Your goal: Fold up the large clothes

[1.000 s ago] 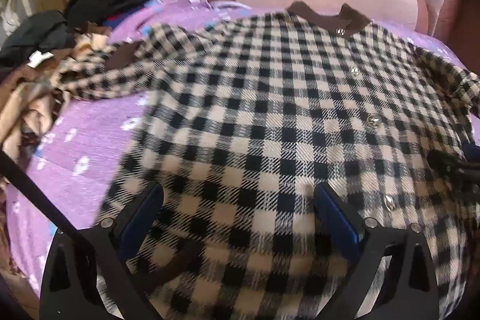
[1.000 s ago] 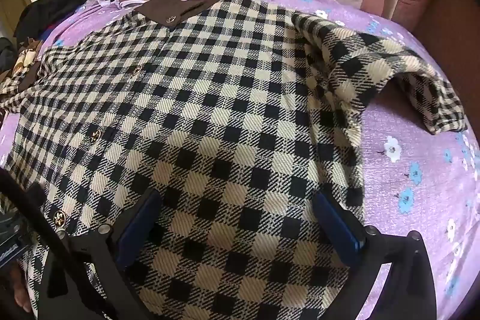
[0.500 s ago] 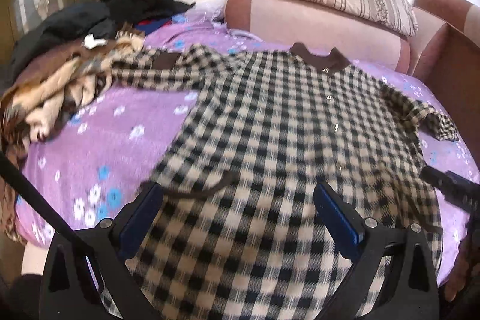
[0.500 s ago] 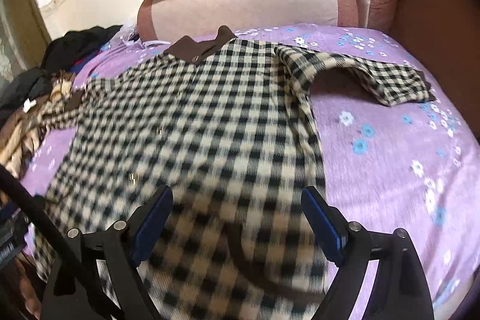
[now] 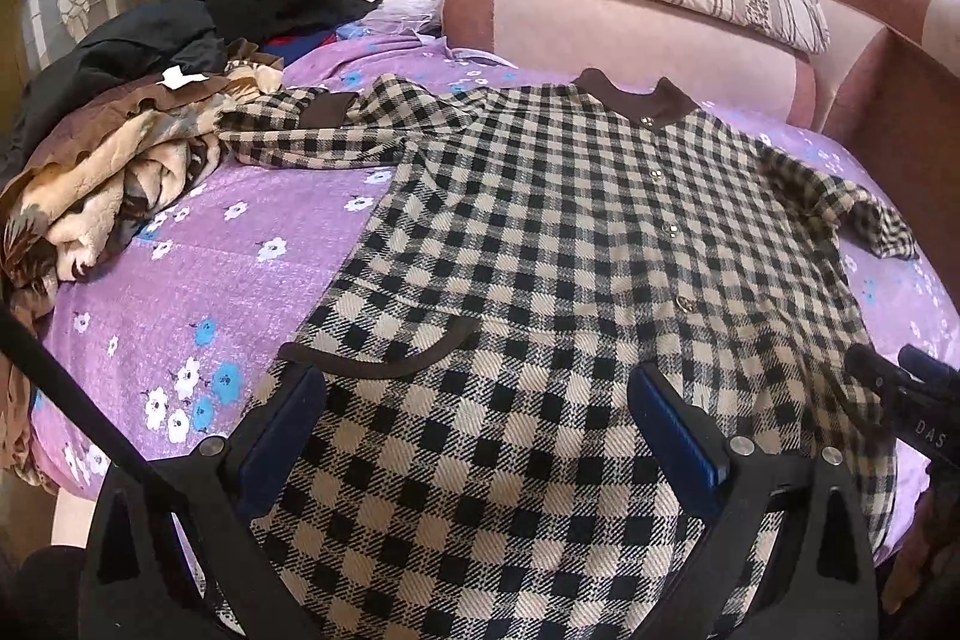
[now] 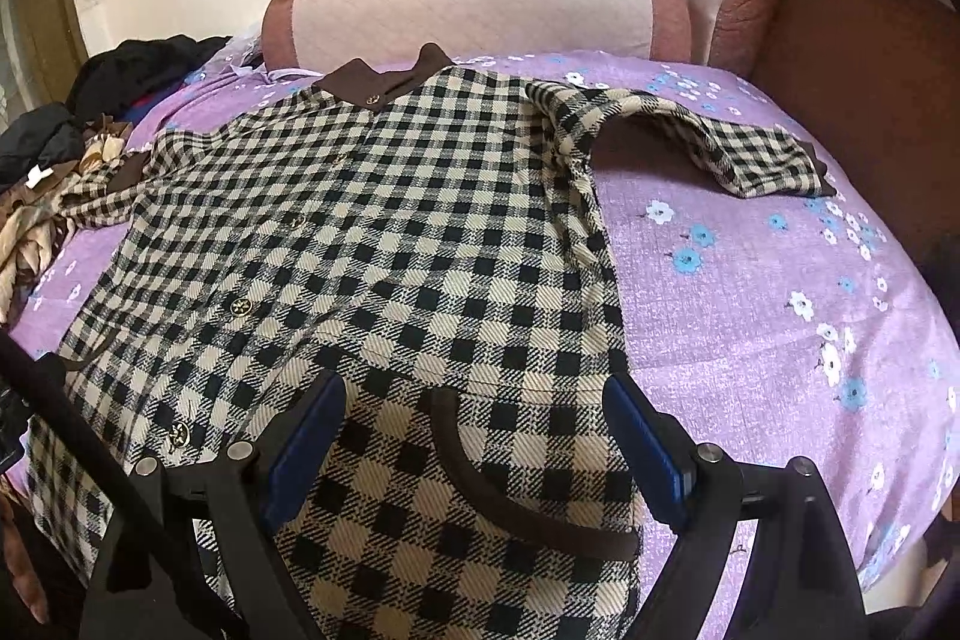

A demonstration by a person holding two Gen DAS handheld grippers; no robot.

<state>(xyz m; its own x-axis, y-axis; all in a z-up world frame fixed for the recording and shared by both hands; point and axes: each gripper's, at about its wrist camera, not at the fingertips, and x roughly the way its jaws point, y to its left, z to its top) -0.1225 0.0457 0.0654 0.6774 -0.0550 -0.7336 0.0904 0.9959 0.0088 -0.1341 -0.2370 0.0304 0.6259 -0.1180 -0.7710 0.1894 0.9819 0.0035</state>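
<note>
Checked jacket (image 6: 384,244) flat on purple sheet (image 6: 750,316), R gripper (image 6: 474,436) fingers apart over hem.

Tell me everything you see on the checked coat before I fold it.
The coat is black-and-cream check, thick woven cloth by its look, with brown collar, brown cuffs, brown-trimmed pockets and gold buttons down the front. It lies face up, buttoned, flat on the purple sheet, collar toward the cushion. One sleeve reaches the clothes pile; the other bends outward. Both tongs hover open over its hem.
</note>
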